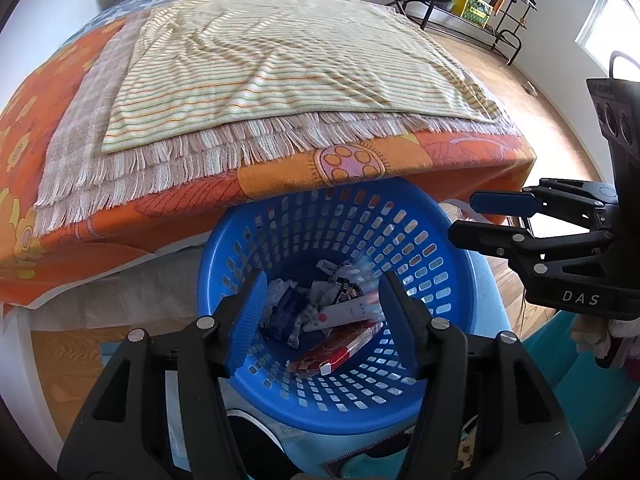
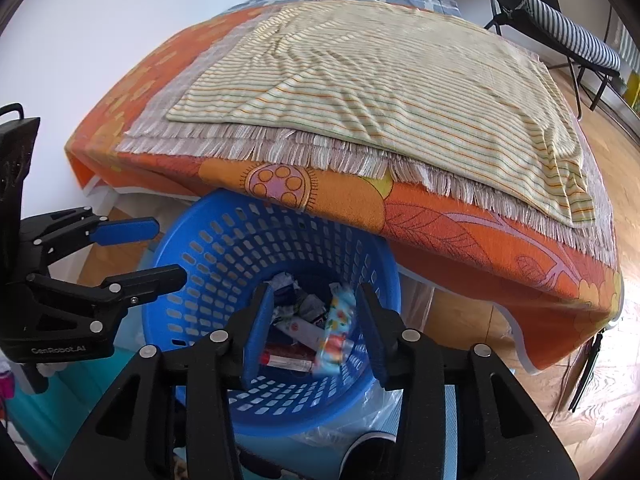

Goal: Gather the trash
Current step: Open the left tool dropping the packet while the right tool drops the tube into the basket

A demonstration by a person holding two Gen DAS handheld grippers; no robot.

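Plastic, cloth and wood by the bed

The blue basket (image 1: 332, 236) is smooth perforated plastic holding crumpled paper and glossy wrappers (image 2: 336, 332); both grippers (image 1: 320, 320) (image 2: 316, 328) are matt black plastic with ribbed blue pads (image 1: 246, 320) and shiny metal pins. The striped towel (image 1: 288, 64), fringed throw (image 1: 160, 160) and orange cover (image 2: 460, 232) are soft cloth; the floor (image 1: 568, 128) is polished wood.

The left gripper (image 1: 320, 320) fills the bottom centre of its own view, pointing steeply down, jaws parted with nothing pressed between the blue pads. The right gripper (image 2: 316, 332) sits likewise at bottom centre (gap somewhat narrower), pads (image 2: 256, 332) gripping nothing.
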